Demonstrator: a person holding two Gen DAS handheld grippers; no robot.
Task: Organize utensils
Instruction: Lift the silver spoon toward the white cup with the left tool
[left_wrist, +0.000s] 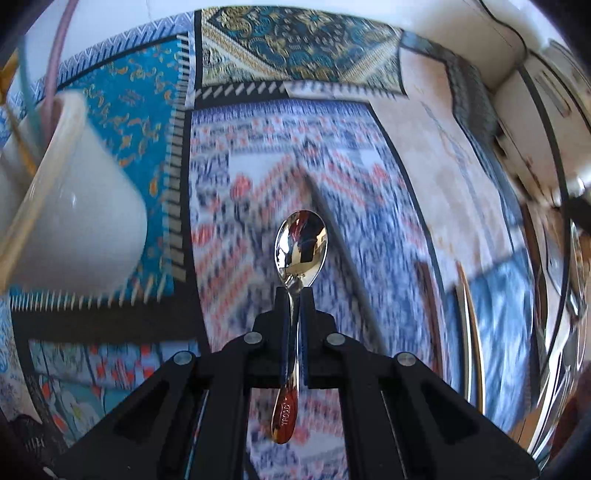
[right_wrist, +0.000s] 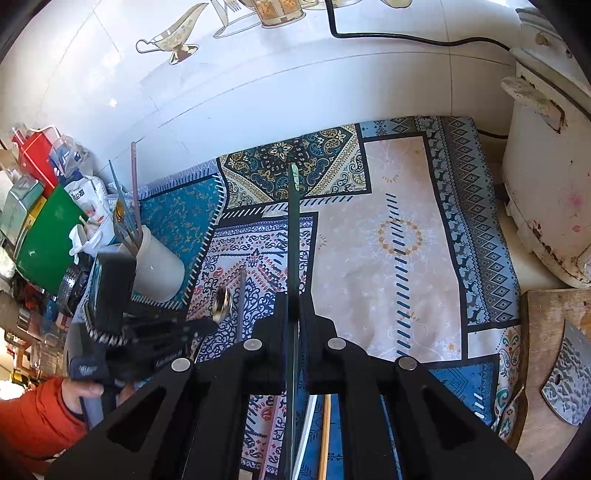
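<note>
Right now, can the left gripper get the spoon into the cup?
Probably yes. The left gripper grips the spoon, and the cup stands close beside it with nothing between, though sticks already crowd its mouth.

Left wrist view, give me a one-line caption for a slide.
Left gripper, shut on a shiny spoon, above the patterned cloth, beside a white holder.

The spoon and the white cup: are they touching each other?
Apart. The left wrist view shows the spoon clamped in the left tool, with patterned cloth visible between it and the white cup.
</note>
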